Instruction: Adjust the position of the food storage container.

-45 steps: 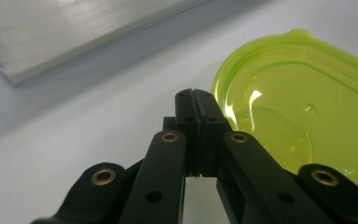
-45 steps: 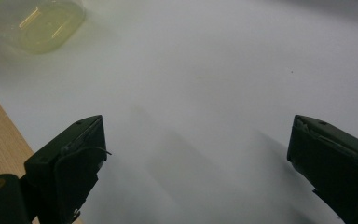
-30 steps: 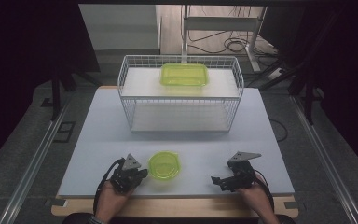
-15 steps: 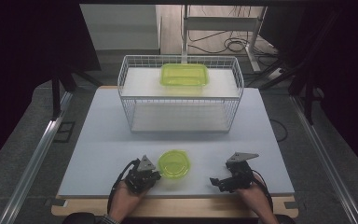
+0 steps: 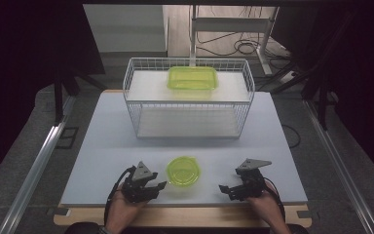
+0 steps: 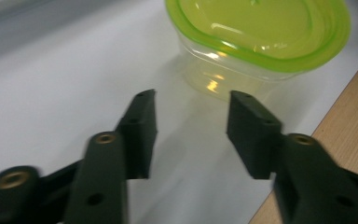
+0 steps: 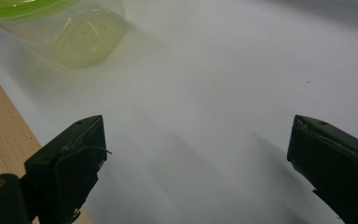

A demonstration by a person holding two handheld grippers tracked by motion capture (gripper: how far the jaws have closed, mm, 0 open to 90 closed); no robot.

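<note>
Round translucent green tub [image 5: 182,171] with glossy lid, white table [image 5: 102,141].

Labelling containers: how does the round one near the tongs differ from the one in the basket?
The round container sits on the white table between both tongs; the rectangular container sits on the wire basket's upper shelf. The rectangular one looks wider. Both are translucent yellow-green.
</note>
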